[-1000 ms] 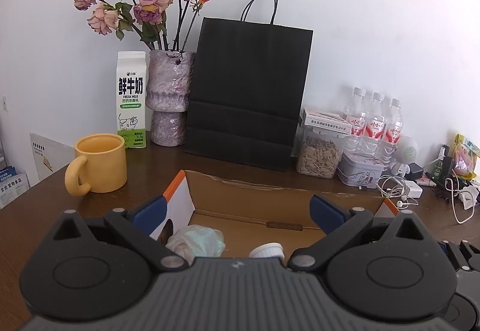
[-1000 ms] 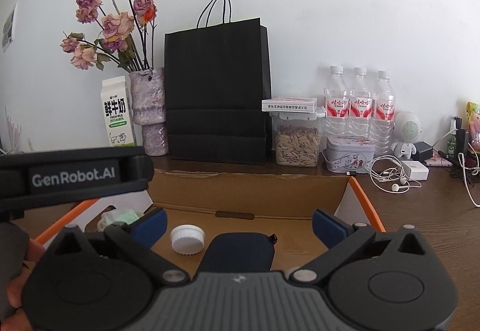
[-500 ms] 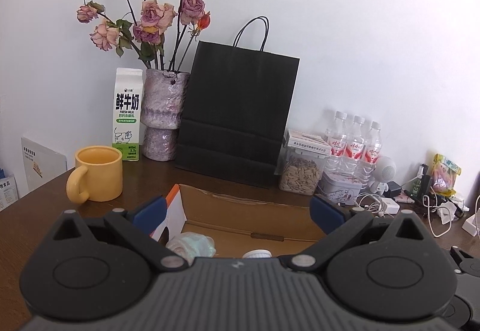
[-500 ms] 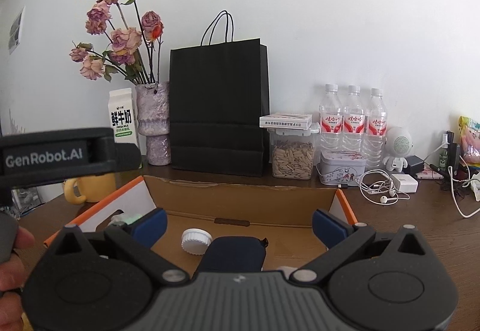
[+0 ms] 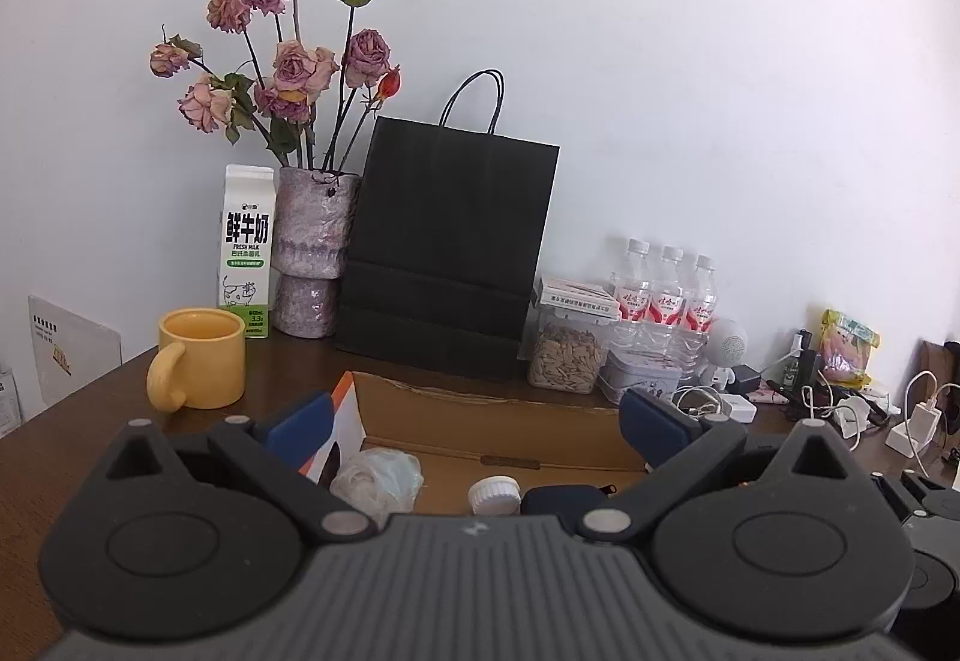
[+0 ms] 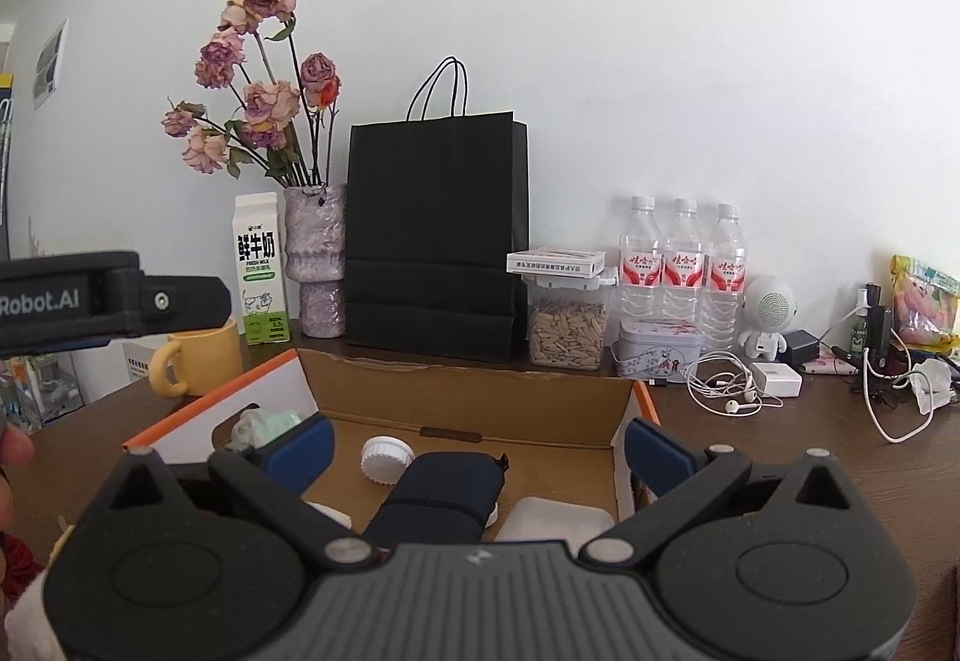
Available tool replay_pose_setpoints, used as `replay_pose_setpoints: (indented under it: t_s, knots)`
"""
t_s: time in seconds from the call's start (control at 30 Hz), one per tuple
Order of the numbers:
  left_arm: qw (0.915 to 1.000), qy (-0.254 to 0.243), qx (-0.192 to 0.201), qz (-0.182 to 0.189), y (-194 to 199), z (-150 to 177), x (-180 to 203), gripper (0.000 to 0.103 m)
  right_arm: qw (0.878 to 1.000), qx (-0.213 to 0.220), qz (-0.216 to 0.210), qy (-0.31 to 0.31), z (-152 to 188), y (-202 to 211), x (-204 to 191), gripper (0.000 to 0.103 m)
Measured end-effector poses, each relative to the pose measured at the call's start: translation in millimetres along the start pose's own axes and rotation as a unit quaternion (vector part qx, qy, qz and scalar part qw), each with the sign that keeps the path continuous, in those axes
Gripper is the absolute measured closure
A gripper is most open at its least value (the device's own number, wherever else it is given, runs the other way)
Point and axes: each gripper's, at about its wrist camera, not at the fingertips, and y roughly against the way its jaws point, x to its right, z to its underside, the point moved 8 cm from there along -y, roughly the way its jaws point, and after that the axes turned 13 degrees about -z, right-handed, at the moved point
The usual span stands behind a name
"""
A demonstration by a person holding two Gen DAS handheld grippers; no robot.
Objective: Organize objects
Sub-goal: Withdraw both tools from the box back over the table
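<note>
An open cardboard box (image 6: 480, 403) with orange-edged flaps lies on the brown table. Inside it are a white round lid (image 6: 387, 458), a dark blue pouch (image 6: 444, 493), a white flat case (image 6: 558, 520) and a crumpled pale plastic bag (image 6: 264, 424). The box (image 5: 498, 418), lid (image 5: 493, 494), pouch (image 5: 564, 499) and bag (image 5: 378, 478) also show in the left wrist view. My left gripper (image 5: 480, 421) is open and empty, held above the box's near side. My right gripper (image 6: 480, 442) is open and empty above the box.
A yellow mug (image 5: 201, 364), milk carton (image 5: 247, 250), vase of dried roses (image 5: 309, 250) and black paper bag (image 5: 447, 247) stand behind the box. At the right are a seed jar (image 6: 564, 328), three water bottles (image 6: 684, 265), a tin (image 6: 657, 349), earphones (image 6: 729, 385) and chargers.
Both grippers have drawn back and risen from the box, so the box and the things behind it look smaller and lower. Both stay open and empty.
</note>
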Motion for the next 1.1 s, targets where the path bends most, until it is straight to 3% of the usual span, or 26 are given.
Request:
replay_pose_setpoints:
  t_s: [0.63,1.1]
  knots:
    - [0.999,-0.023,-0.034,-0.02,51.9,25.3,-47.1,0.0,0.999,-0.041,0.021,-0.003,42.0,66.6,-20.0,0.0]
    - [0.9932,-0.064,-0.091,-0.036,69.2,73.5,-76.8,0.0,0.993,-0.106,0.051,-0.03,101.4,95.0,-8.3,0.0]
